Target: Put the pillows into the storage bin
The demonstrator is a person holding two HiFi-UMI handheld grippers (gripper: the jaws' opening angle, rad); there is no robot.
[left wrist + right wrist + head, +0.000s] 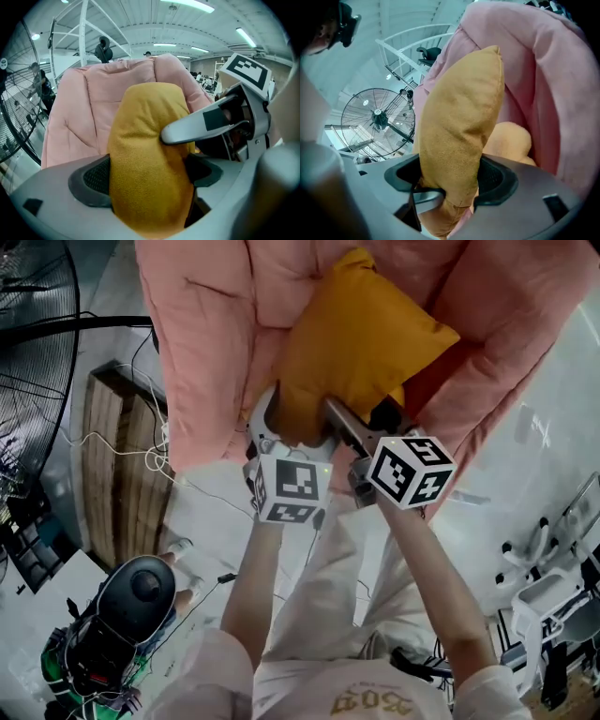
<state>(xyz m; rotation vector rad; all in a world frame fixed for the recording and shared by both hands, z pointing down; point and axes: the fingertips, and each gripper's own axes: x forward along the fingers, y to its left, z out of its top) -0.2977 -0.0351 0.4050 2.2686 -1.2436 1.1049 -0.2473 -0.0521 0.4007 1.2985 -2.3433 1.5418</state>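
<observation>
Plainly, both tools are clamping the same yellow pillow (361, 343), which is hanging in the air in front of a big pink cushion (202, 343) and not sitting in any container that shows. In the head view the left tool (295, 427) is biting the pillow's lower edge from 6 o'clock, its two jaws pressing into the fabric from either side. The right tool (370, 423) is gripping just beside it, toward 3 o'clock, so the two marker cubes are nearly touching. In the left gripper view the pillow is bulging up between the dark pads, filling the gap, and one jaw of the right tool is reaching in from 3 o'clock and denting the fabric. In the right gripper view the pillow is standing on edge between the pads, squeezed narrow at the bottom. A paler orange lump (511, 138) is showing behind it at 4 o'clock; what it is cannot be told. The pink cushion is spreading behind the pillow from 9 o'clock round to 3 o'clock. A large fan (377, 119) is standing off toward 9 o'clock.
</observation>
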